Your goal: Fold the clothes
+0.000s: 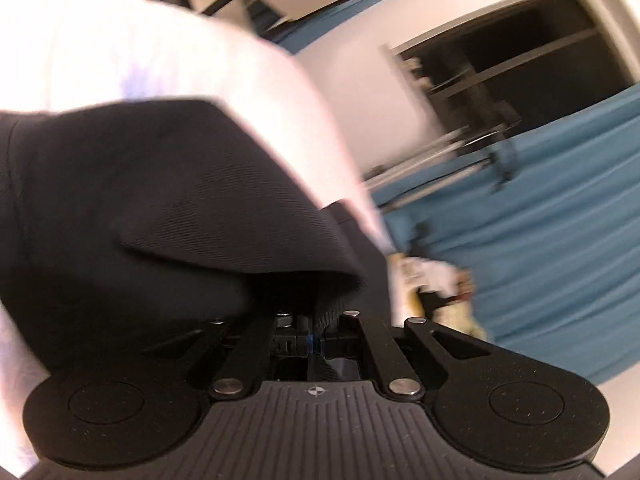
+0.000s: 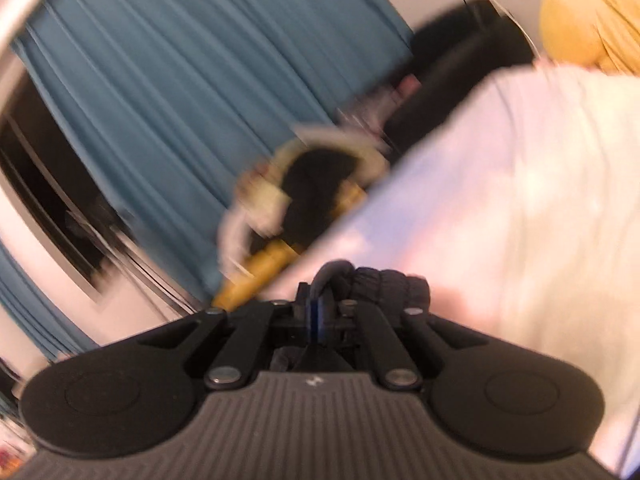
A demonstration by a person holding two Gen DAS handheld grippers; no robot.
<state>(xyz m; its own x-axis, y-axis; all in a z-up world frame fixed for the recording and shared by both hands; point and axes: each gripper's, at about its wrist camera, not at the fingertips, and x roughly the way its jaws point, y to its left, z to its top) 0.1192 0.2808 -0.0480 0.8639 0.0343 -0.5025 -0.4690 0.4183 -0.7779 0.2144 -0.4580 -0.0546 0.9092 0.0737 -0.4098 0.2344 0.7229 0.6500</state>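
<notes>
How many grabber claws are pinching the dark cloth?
2. The left gripper is shut on the dark cloth, which drapes over it. The right gripper pinches a bunched dark edge. Whether both bits are one garment cannot be told.

garment [image 1: 160,200]: draped over left hand-held gripper [image 1: 312,340] | curtain [image 1: 560,220]: right, behind

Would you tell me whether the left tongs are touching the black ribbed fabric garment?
Touching: in the left wrist view the left tongs are shut on the black garment, whose edge is pinched between them.
</notes>
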